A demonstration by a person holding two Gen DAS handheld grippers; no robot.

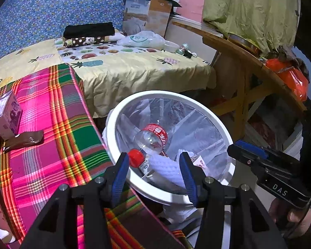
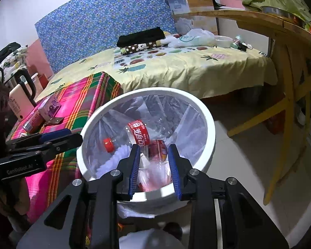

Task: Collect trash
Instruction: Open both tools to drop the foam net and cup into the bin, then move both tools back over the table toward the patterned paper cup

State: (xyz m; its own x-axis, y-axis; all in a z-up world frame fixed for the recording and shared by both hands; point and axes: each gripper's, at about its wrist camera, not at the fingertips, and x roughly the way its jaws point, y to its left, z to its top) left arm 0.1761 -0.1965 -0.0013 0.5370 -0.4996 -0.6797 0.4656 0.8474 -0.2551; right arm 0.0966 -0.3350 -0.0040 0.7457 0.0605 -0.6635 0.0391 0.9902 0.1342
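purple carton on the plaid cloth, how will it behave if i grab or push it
The purple carton stands upright on soft plaid cloth, so a push would probably tip it. It looks like thin card: likely light, and crushable under a hard squeeze.

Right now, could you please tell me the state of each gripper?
Left gripper: open, holding nothing, above the bin.
Right gripper: open, holding nothing, also above the bin.

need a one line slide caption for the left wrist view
Open left claw above the lined white trash bin holding a red-capped cola bottle; purple carton on the plaid cloth.
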